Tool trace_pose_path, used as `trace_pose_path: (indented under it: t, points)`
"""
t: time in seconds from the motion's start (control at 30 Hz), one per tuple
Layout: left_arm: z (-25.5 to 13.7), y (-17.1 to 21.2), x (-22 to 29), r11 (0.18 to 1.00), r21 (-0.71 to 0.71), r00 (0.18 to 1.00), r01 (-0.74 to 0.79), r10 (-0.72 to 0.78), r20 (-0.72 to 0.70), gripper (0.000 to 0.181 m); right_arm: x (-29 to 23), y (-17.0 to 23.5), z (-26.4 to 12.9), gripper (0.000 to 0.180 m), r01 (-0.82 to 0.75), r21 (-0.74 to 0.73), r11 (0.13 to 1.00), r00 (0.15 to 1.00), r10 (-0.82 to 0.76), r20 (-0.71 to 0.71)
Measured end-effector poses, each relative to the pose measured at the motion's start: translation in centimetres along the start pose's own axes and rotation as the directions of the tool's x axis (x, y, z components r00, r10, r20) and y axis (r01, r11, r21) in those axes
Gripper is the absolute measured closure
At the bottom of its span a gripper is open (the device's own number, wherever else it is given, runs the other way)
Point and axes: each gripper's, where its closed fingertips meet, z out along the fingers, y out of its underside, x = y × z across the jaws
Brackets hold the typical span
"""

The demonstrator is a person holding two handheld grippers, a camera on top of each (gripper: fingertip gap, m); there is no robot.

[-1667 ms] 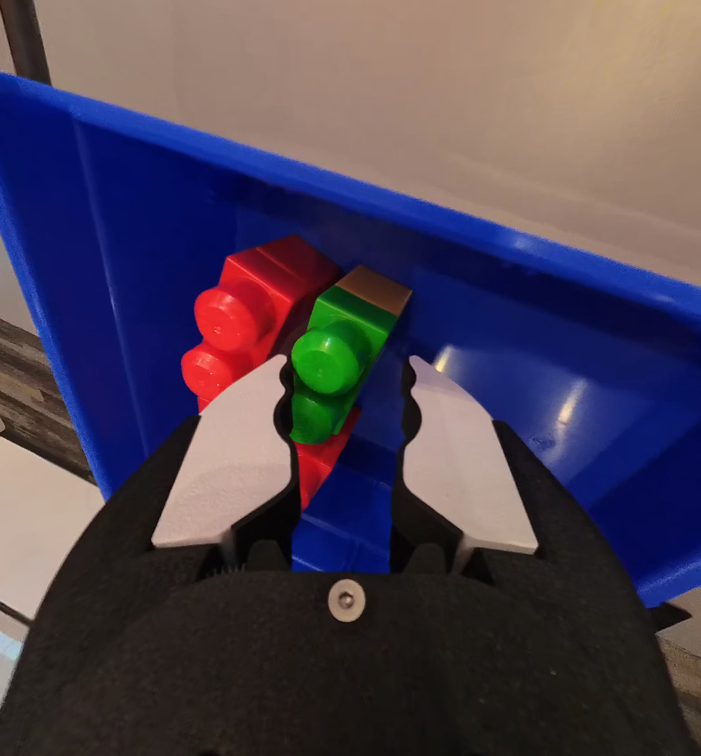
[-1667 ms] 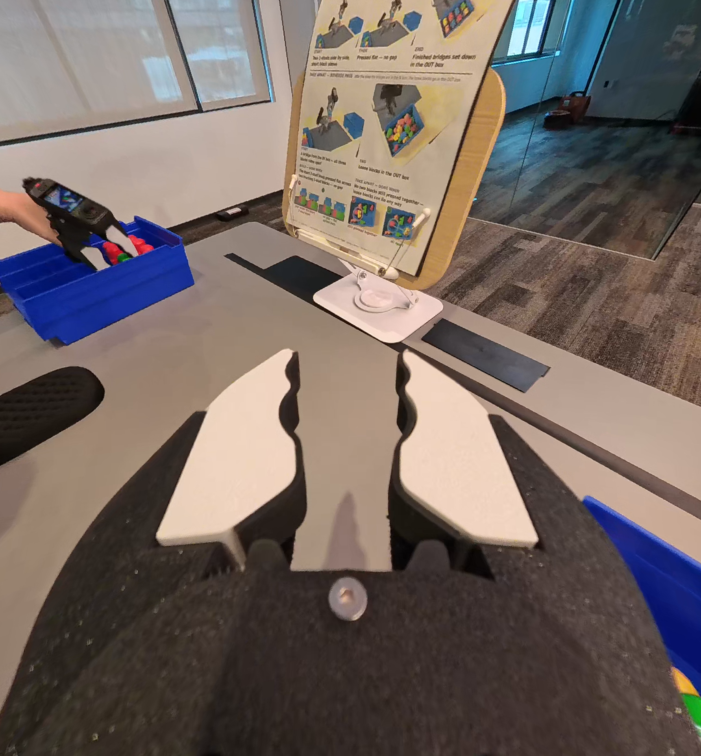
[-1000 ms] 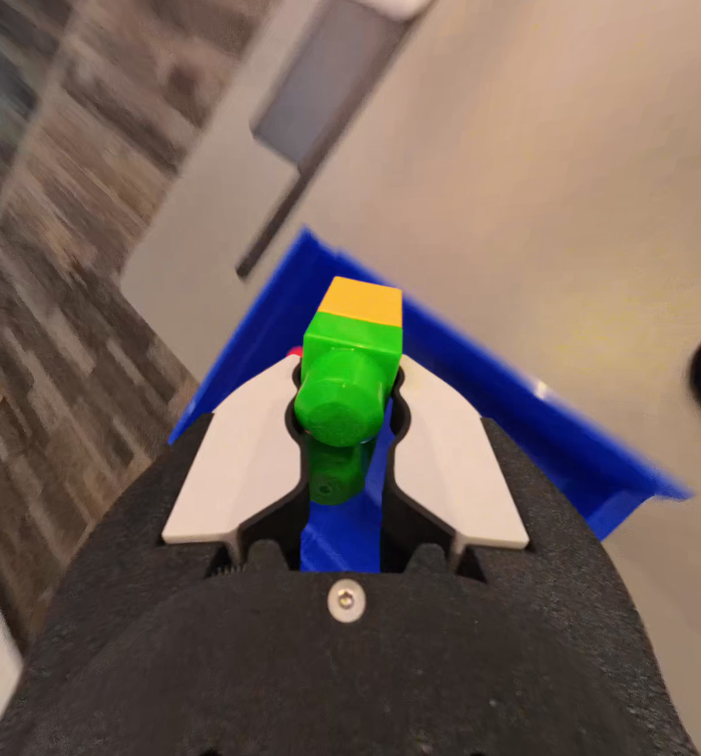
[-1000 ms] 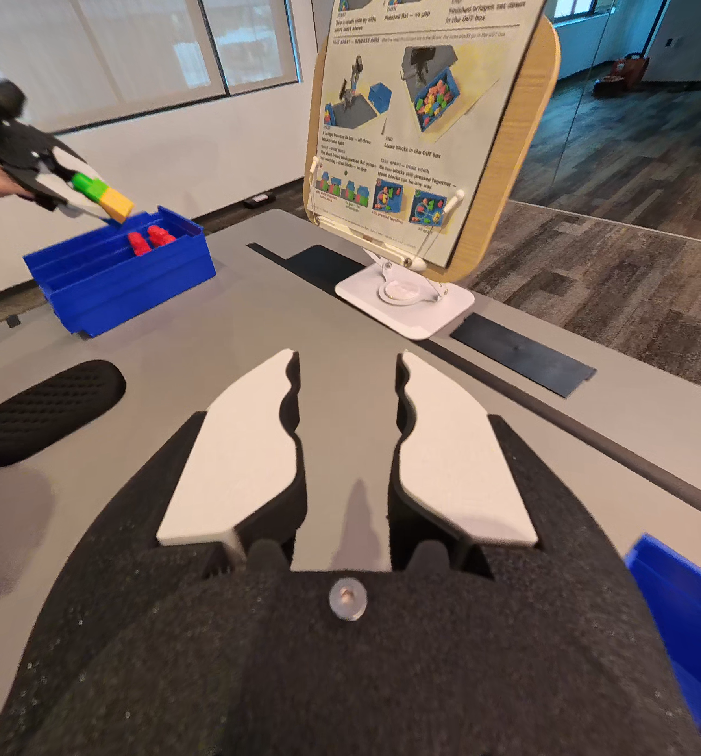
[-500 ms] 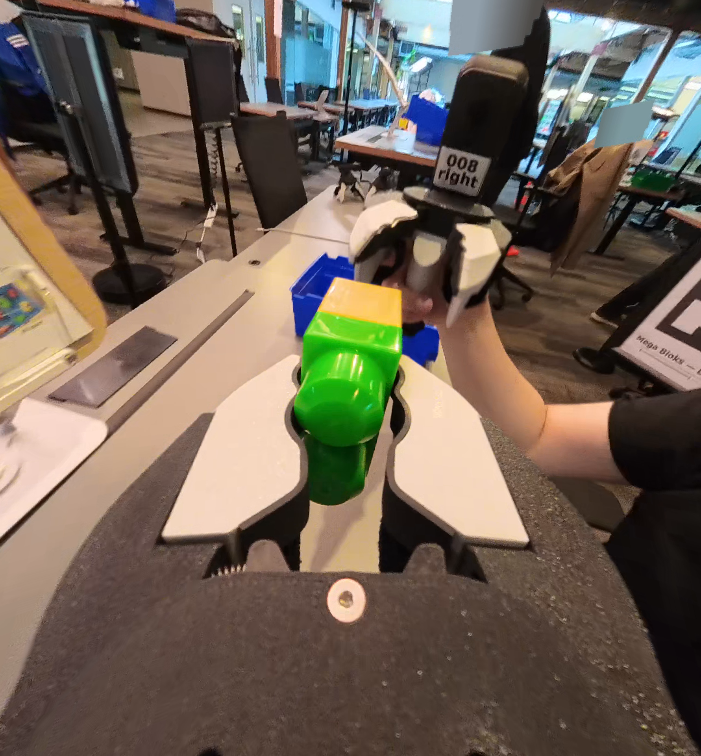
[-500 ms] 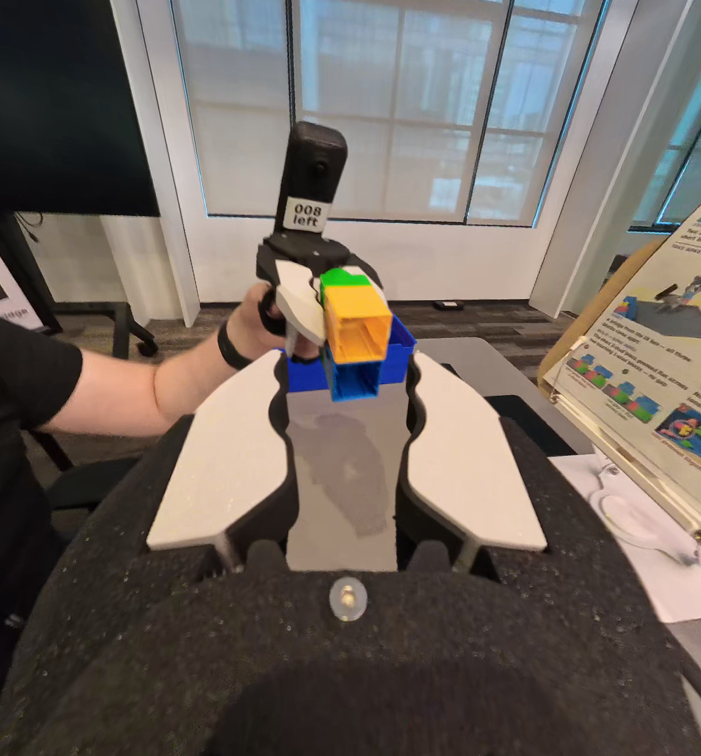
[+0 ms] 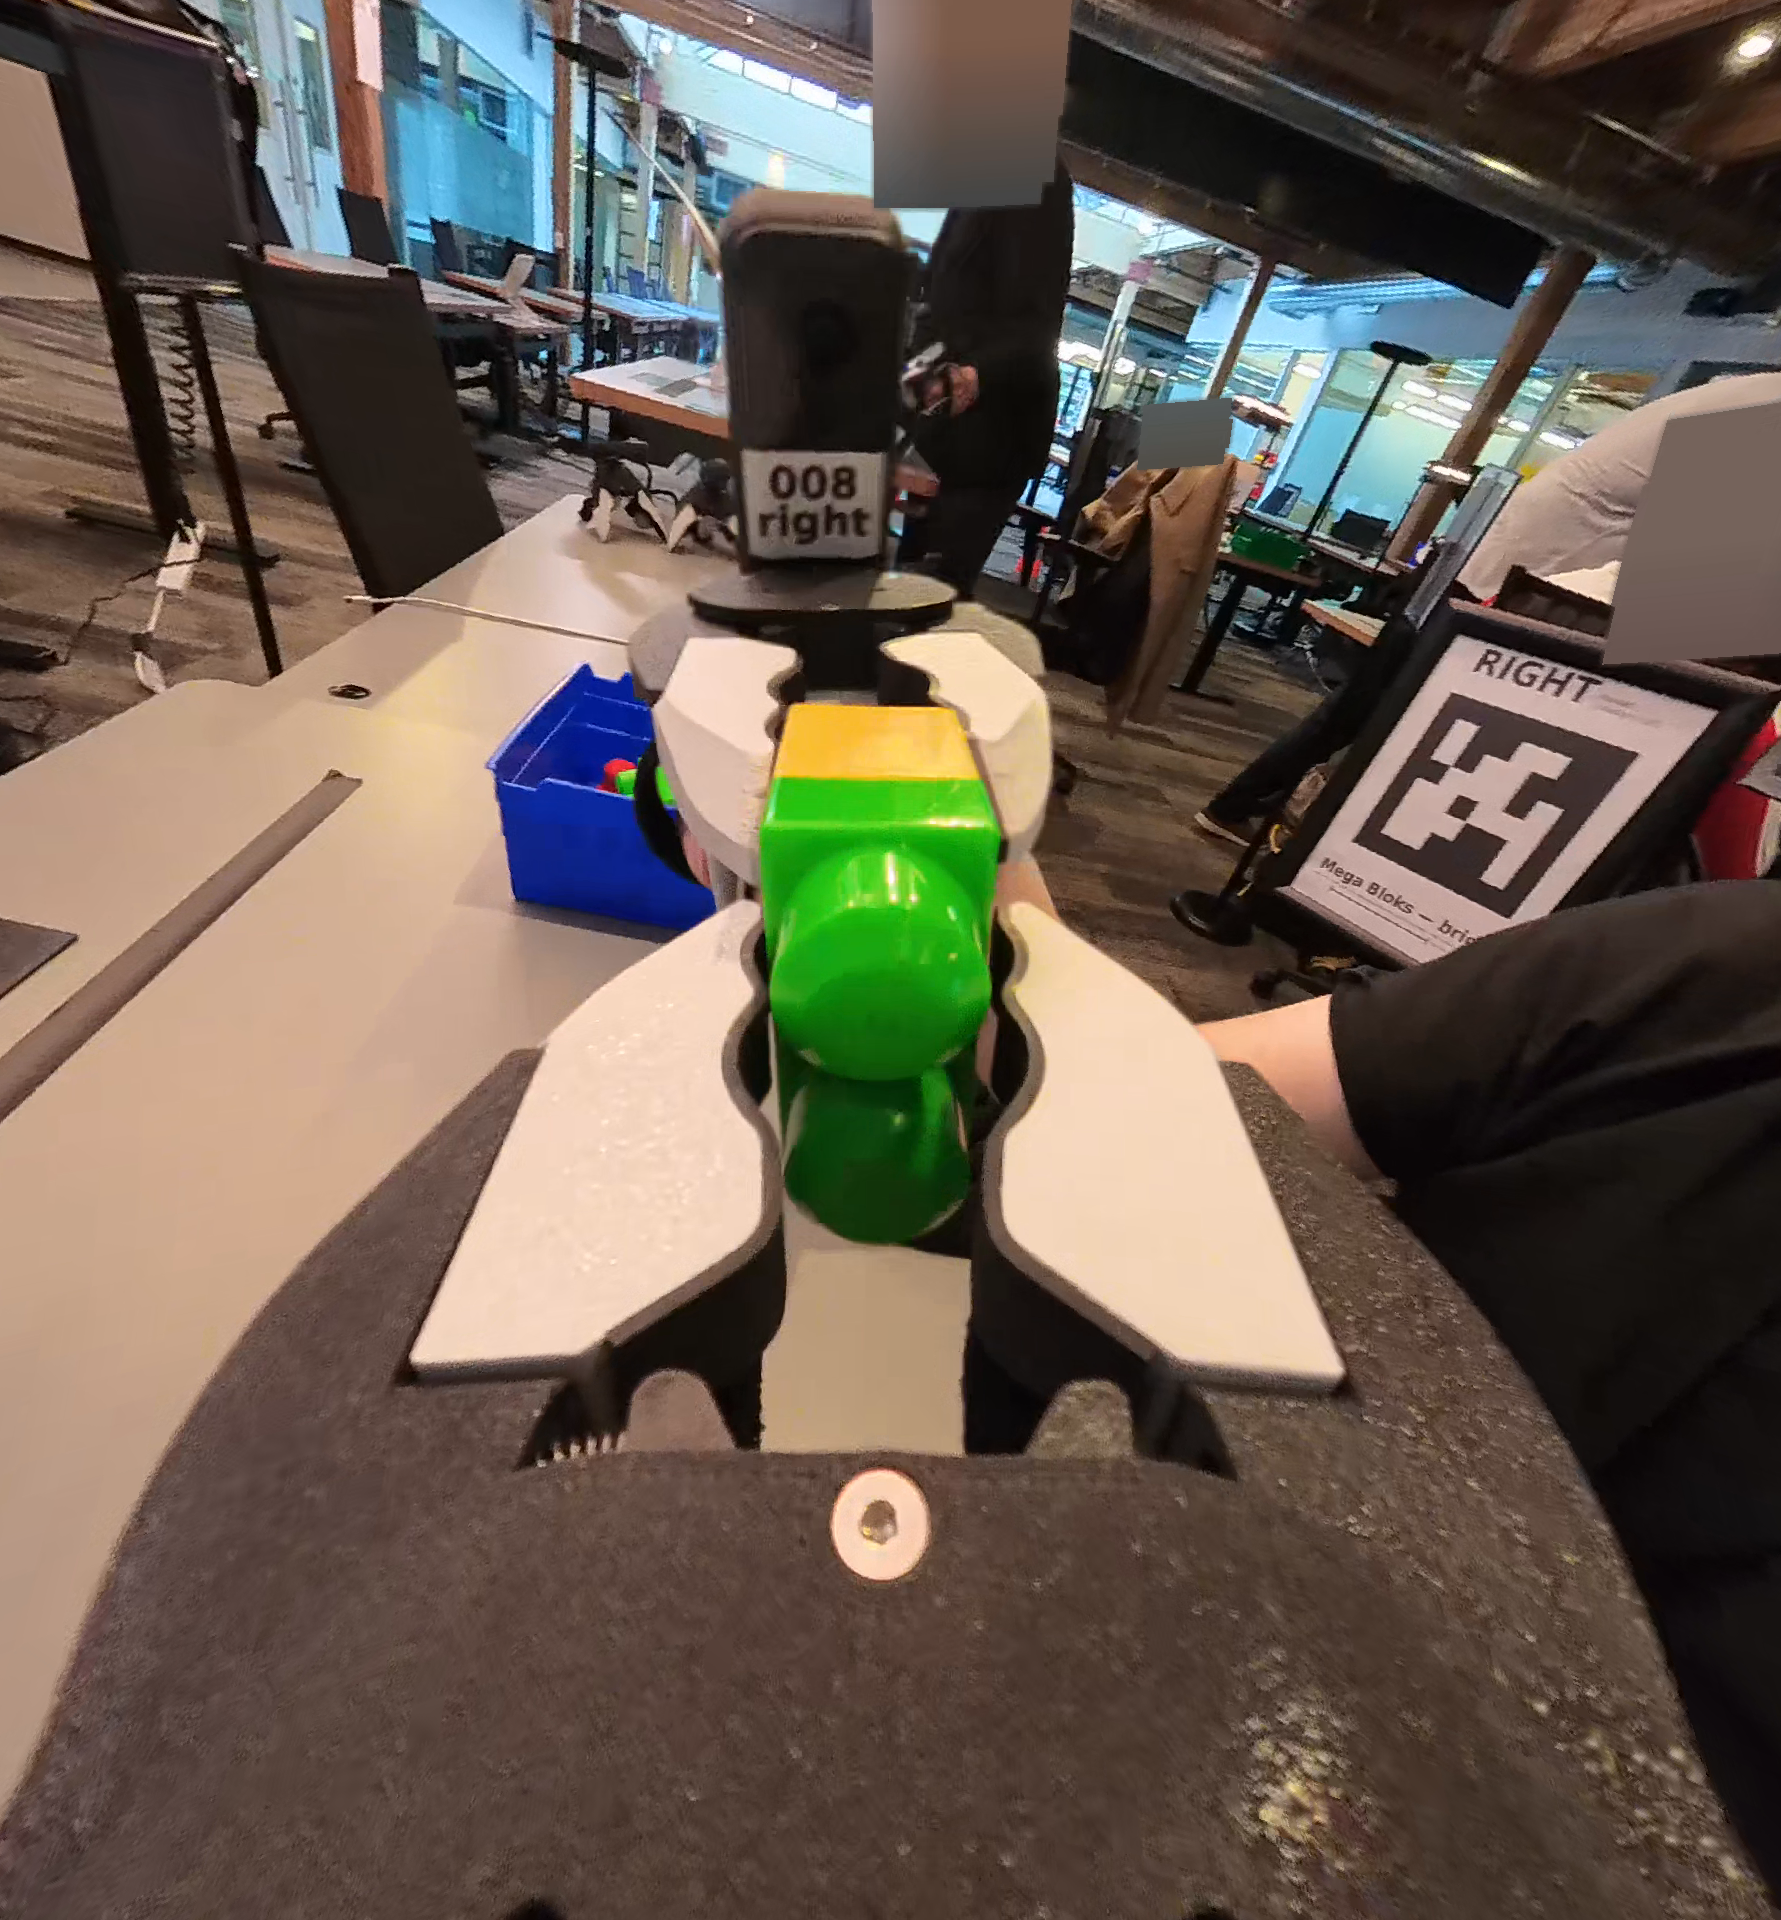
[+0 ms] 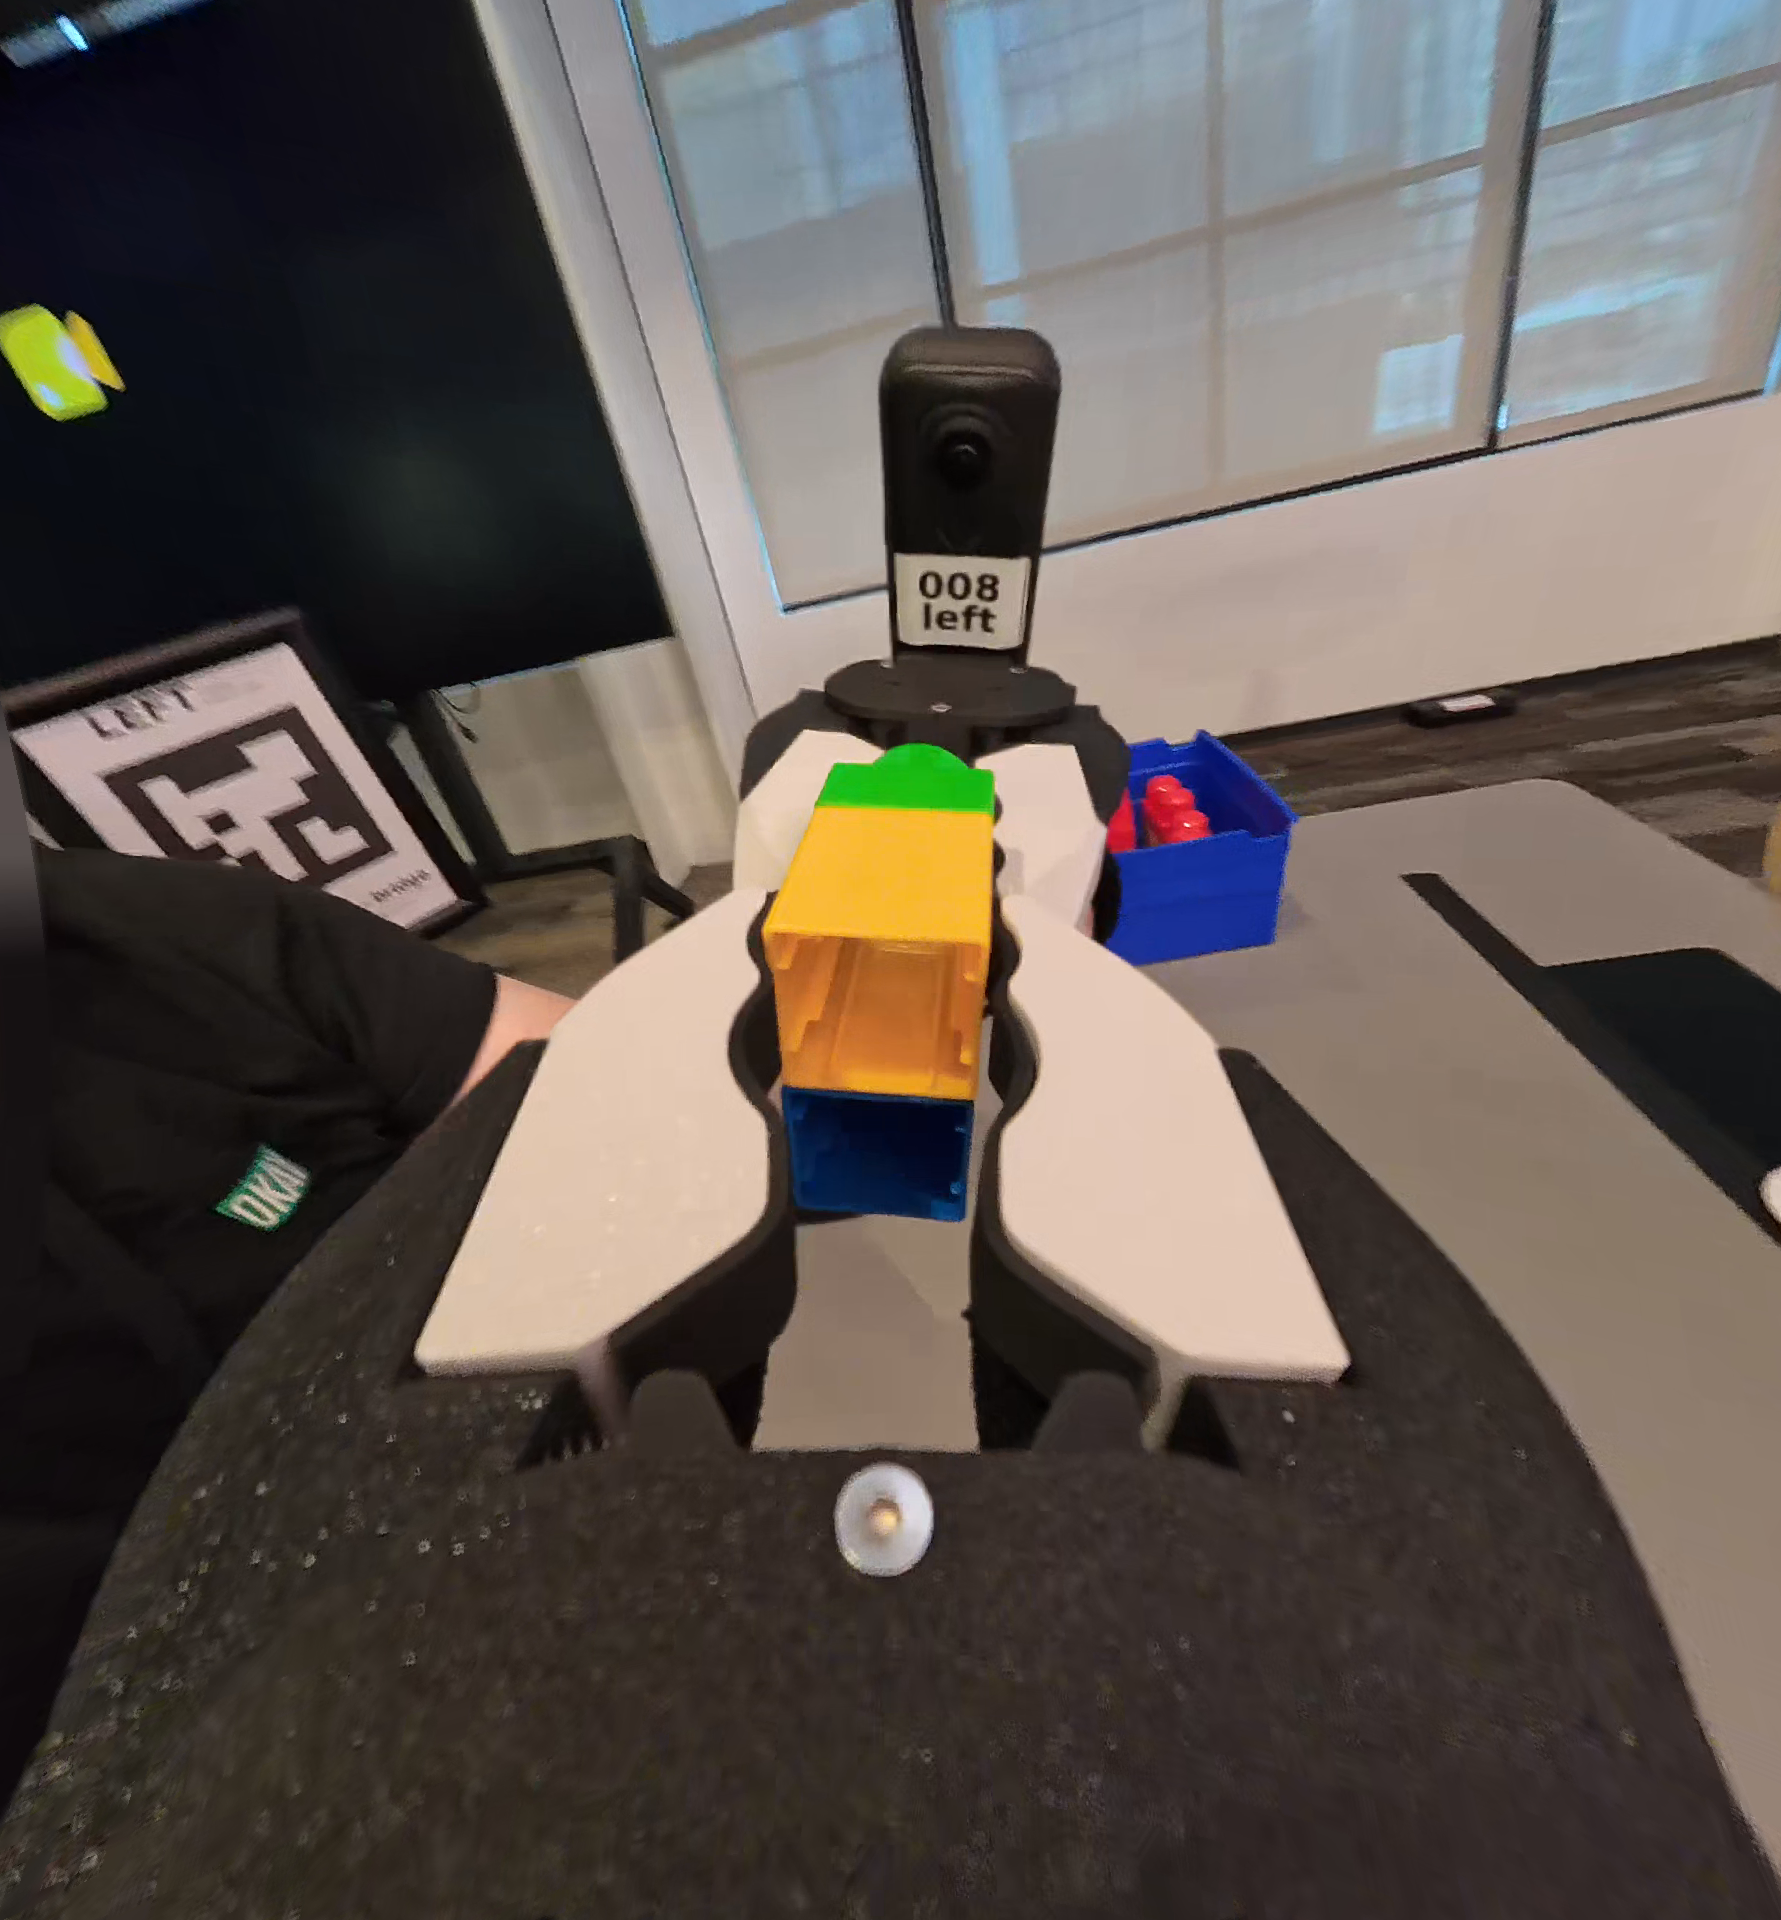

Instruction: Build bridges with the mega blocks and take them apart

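Green block (image 7: 878, 914) with yellow block (image 8: 881, 977) and blue block (image 8: 875, 1153) attached, frame centre, above the table (image 7: 242, 935). Left gripper (image 7: 881, 997) clamped on green; right gripper (image 8: 881, 1049) around yellow, contact unclear. Advice: clamp yellow squarely, pull straight apart.

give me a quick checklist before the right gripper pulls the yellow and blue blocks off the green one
1. Left gripper shut on green block: ok.
2. Right gripper around yellow block and blue block: ok, fingers flank both.
3. Right gripper actually clamped on them: cannot tell.
4. Grippers lined up facing each other: ok.
5. Bridge held in the air above the table: ok.
6. Blue bin for loose blocks within view: ok, behind the right gripper.
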Motion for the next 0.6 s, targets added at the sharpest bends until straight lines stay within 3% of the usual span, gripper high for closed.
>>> trace_pose_path:
  t: [0.33, 0.43, 0.47, 0.6]
  points:
    - [-0.71, -0.02, -0.74, 0.998, 0.053, 0.999, 0.033, -0.034, 0.019, 0.145, 0.67, 0.39, 0.18, 0.143, -0.017, 0.000, 1.000, 0.999, 0.017, -0.046]
    - [-0.48, 0.11, -0.62, 0.998, 0.048, 0.999, 0.026, -0.027, 0.019, 0.145, 1.00, 0.89, 0.14, 0.133, -0.004, -0.038, 0.999, 0.996, 0.001, -0.085]
    - [-0.49, 0.08, -0.80, 0.998, 0.056, 0.999, 0.028, -0.030, 0.029, 0.145, 0.77, 0.81, 0.09, 0.143, 0.005, -0.036, 0.999, 0.997, -0.007, -0.072]
    - [-0.57, -0.18, -0.92, 0.997, 0.067, 0.999, 0.025, -0.027, 0.028, 0.145, 0.96, 0.63, 0.09, 0.144, 0.000, -0.030, 1.000, 0.997, -0.003, -0.081]
